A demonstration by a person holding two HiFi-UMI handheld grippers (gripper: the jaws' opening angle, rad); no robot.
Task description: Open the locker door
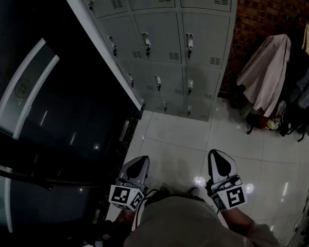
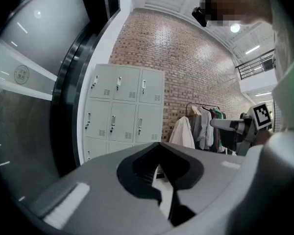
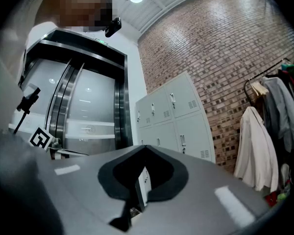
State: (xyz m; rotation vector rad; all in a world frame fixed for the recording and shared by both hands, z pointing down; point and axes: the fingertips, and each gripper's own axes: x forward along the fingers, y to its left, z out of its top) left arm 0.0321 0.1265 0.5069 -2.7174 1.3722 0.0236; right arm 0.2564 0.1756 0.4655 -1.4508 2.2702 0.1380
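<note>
Nearest me: my left gripper [image 1: 141, 161] and right gripper [image 1: 216, 155], both low by my waist over the floor [image 1: 185, 135]. Both have their jaws drawn together on nothing and touch nothing. Grey matte bodies, tapered tips, black-and-white marker cubes at the rear.

Floor is pale glossy tile, catching lamp glare.

Lockers [image 1: 165, 40] stand at the floor's far edge, well apart from both grippers: grey sheet metal, flat rectangular doors all closed, with small latch handles and vent slots.

Right of them is a rough red brick wall [image 1: 268, 4] and a limp beige coat [image 1: 268, 71] hanging.
</note>
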